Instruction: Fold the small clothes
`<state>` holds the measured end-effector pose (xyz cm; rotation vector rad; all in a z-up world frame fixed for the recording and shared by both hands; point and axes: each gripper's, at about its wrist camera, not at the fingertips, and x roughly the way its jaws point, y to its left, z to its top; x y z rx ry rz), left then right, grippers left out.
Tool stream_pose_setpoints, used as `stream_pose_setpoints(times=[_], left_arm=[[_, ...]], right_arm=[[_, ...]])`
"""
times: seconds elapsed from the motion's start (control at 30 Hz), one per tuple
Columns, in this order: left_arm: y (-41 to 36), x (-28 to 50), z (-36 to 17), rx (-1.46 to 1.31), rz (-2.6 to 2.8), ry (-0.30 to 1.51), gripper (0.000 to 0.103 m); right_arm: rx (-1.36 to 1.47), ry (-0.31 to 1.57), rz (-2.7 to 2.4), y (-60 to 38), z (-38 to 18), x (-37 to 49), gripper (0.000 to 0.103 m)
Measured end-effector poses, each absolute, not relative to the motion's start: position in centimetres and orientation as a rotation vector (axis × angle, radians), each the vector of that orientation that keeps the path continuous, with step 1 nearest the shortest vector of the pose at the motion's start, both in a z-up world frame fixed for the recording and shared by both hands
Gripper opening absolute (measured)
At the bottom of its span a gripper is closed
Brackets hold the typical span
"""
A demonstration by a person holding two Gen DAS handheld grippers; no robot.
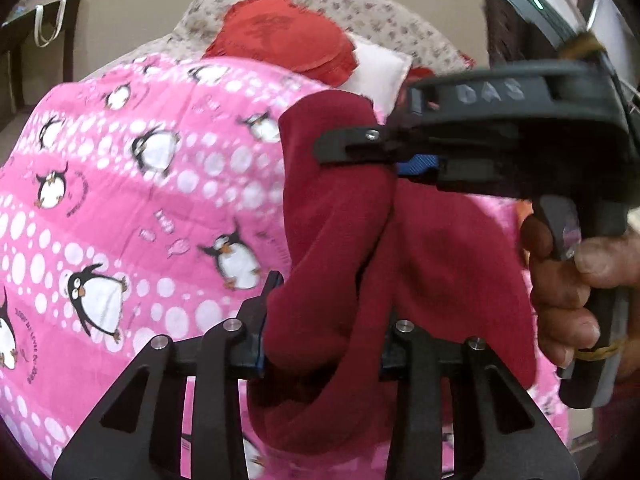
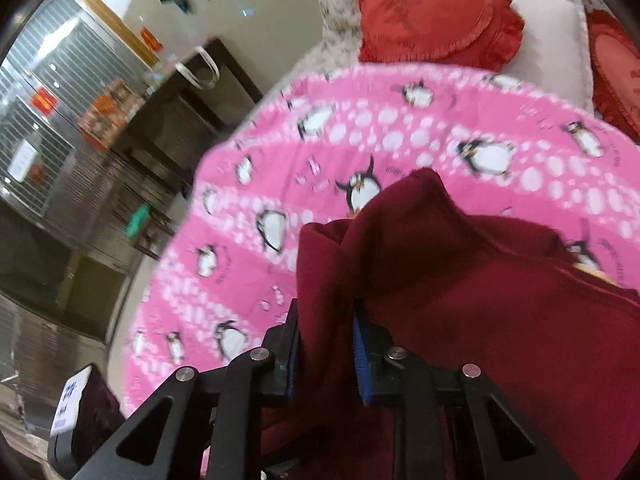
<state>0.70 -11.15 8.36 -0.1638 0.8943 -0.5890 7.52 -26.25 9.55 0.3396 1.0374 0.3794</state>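
A dark red garment hangs bunched over the pink penguin blanket. My left gripper is shut on a thick fold of it at the bottom of the left wrist view; cloth hides the right finger. In the same view my right gripper, held by a person's hand, comes in from the right and pinches the garment's upper edge. The right wrist view shows the right gripper with its blue pads pressed on a raised fold of the garment, which spreads away to the right.
The blanket covers a bed. Red heart cushions and a white pillow lie at its far end on a floral sheet. A dark side table and a metal cabinet stand left of the bed.
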Motion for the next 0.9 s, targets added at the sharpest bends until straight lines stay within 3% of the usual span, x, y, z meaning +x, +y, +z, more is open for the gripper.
stream_pose_setpoints(times=[0.27, 0.5, 0.9], left_arm=[[-16.4, -1.9, 12.6, -0.103, -0.700, 0.840, 0.034], [-23.0, -4.9, 13.8, -0.010, -0.777, 0.835, 0.034], [-34.8, -9.2, 10.3, 0.200, -0.807, 0.884, 0.034]], right_arm=[[0.397, 0.908, 0.356, -32.6, 14.1, 2.3, 0.020], [0.457, 0.844, 0.291, -39.2, 15.0, -2.6, 0.019], [0.608, 0.863, 0.103, -50.2, 9.4, -8.6, 0.019]])
